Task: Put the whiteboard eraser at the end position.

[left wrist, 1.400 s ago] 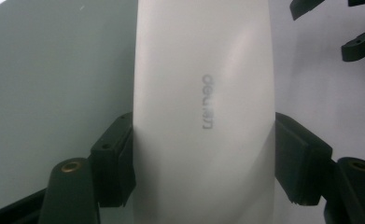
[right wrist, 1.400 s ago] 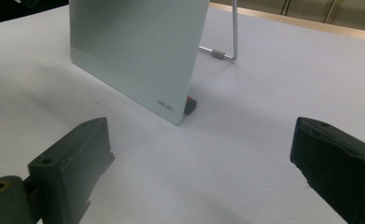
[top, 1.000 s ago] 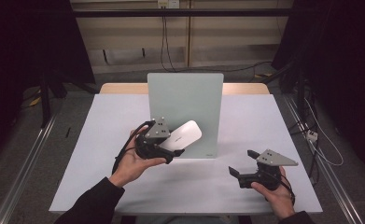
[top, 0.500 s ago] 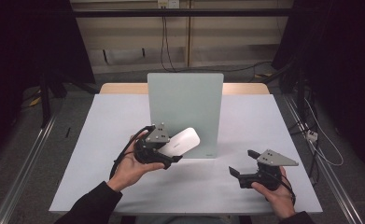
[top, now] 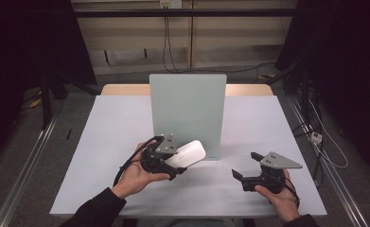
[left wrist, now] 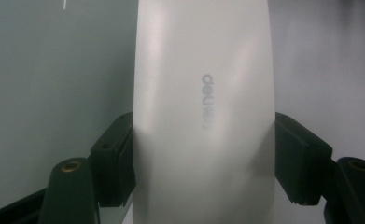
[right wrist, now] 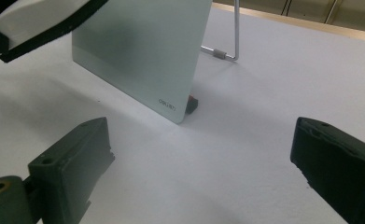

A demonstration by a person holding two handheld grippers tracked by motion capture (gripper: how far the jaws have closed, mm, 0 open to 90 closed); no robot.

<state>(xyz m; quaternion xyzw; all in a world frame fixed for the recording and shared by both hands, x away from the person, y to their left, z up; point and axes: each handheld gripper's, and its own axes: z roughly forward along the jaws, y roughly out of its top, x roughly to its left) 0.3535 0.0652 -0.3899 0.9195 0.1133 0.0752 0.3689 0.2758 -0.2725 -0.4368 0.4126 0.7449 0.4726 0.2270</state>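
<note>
One white eraser (top: pixel 186 154), one pale green board (top: pixel 188 113) standing at 12 o'clock. Left gripper (top: pixel 175 163) clamps eraser just off board's lower edge. Right gripper (top: pixel 247 166) wide open, holding nothing, over surface (top: pixel 107 142) at 4 o'clock.

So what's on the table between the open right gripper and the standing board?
Nothing: in the right gripper view, bare white table runs from the right gripper to the board. The eraser sits clamped in the left gripper, off to the side.

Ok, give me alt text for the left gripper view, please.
A white board eraser printed "deli" stands lengthwise up the frame, clamped between the left tongs' two black jaws. Behind it at left is the pale green board, and at right the white table.
</note>
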